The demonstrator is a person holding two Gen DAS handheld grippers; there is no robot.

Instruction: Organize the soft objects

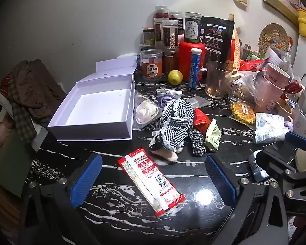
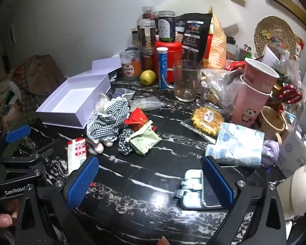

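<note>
A doll in a black-and-white gingham dress (image 1: 174, 126) (image 2: 108, 120) lies on the dark marble table (image 1: 116, 194), right of an open white box (image 1: 95, 110) (image 2: 71, 104). A gingham scrunchie (image 1: 196, 141) (image 2: 124, 143) touches the doll's right side. A white soft item in a clear bag (image 1: 145, 112) sits by the box. My left gripper (image 1: 153, 163) is open above a red snack packet (image 1: 151, 181), short of the doll. My right gripper (image 2: 150, 163) is open over bare table, with a tissue pack (image 2: 238, 145) and a purple soft thing (image 2: 271, 150) to its right.
Jars, a red canister (image 1: 190, 61), a glass mug (image 2: 186, 81), a yellow fruit (image 1: 175, 77) and pink paper cups (image 2: 255, 94) crowd the back and right. A phone with a white device (image 2: 195, 189) lies by my right finger. Clothes (image 1: 30, 94) pile up left of the table.
</note>
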